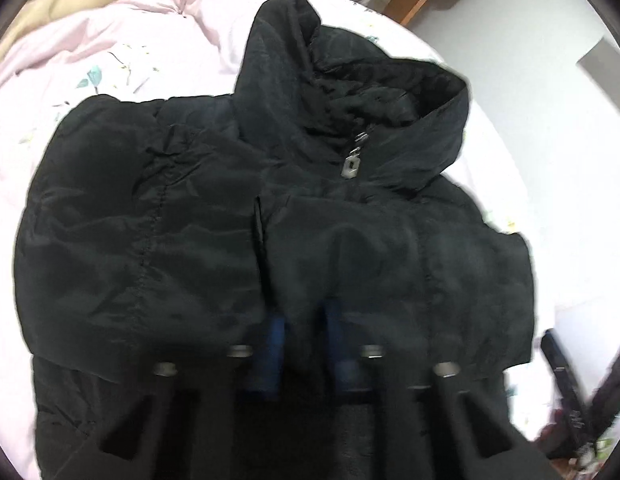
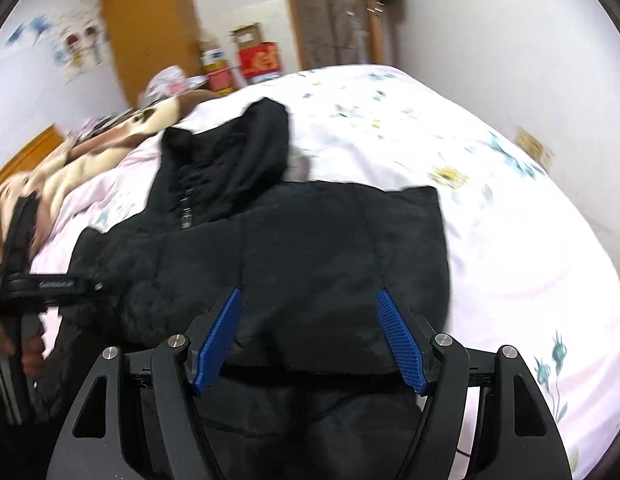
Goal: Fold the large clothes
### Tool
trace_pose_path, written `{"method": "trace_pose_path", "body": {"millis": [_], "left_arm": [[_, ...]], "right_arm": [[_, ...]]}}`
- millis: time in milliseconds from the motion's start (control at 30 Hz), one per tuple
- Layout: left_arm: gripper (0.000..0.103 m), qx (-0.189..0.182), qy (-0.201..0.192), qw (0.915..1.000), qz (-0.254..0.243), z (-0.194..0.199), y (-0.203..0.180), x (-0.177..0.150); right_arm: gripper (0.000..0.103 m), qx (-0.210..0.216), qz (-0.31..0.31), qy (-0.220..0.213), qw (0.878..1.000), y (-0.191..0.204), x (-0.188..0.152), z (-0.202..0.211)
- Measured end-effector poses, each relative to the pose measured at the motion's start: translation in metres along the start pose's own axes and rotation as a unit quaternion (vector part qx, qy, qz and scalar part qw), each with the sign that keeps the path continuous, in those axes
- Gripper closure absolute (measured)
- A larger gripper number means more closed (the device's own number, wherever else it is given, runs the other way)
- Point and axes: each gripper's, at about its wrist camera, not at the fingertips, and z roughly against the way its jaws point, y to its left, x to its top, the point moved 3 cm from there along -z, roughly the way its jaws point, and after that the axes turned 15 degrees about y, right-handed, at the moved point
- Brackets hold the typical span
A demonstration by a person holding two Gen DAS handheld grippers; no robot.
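A black puffer jacket (image 1: 197,216) with a hood and a zipped collar lies on the bed, both sleeves folded across its front. My left gripper (image 1: 303,320) is shut on a fold of the jacket's right sleeve fabric; only the blue pads (image 1: 275,340) show at the cloth's edge. In the right wrist view the jacket (image 2: 310,240) lies ahead. My right gripper (image 2: 310,308) is open and empty just above the folded sleeve, its blue pads (image 2: 402,344) wide apart. The left gripper's black body (image 2: 41,284) shows at the left edge there.
The bed has a pale pink floral quilt (image 2: 490,208). A brown and cream blanket (image 2: 109,140) lies toward the headboard. A wooden wardrobe (image 2: 149,28) and boxes (image 2: 257,56) stand against the far wall. The bed's edge and floor (image 1: 550,92) lie on the right.
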Motion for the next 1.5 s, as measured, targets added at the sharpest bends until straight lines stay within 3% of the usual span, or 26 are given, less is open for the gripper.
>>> {"method": "trace_pose_path", "body": {"millis": [267,400,533,700,1000,1300,1400,1500], "left_arm": [[0.093,-0.009,-0.075,0.9971,-0.01,0.062,0.008,0.001],[0.093,0.025,-0.1,0.9947,-0.004,0.078,0.026,0.002],[0.092,0.038,-0.065,0.9969,0.024,0.053,0.048,0.003],[0.091,0.082,-0.07,0.994,0.019,0.033,0.053,-0.001],[0.087,0.097,-0.051,0.9938,0.021,0.007,0.066,0.007],[0.084,0.117,-0.049,0.9919,0.008,-0.005,0.065,0.01],[0.078,0.132,-0.066,0.989,-0.005,0.011,0.057,0.006],[0.048,0.134,-0.091,0.9869,-0.001,0.034,0.056,0.001]], "right_arm": [[0.033,0.006,-0.005,-0.019,1.0,-0.001,0.004,0.016],[0.033,0.015,-0.005,-0.029,0.999,0.004,0.006,0.024],[0.033,0.009,0.012,-0.012,1.0,0.017,0.009,0.006],[0.033,-0.002,0.027,0.027,0.999,0.023,0.01,-0.031],[0.033,-0.045,0.042,0.087,0.994,0.018,0.004,-0.075],[0.03,-0.06,0.047,0.095,0.993,0.017,0.001,-0.09],[0.03,-0.06,0.041,0.098,0.993,0.02,0.009,-0.074],[0.03,-0.044,0.04,0.043,0.997,0.025,0.019,-0.04]]}}
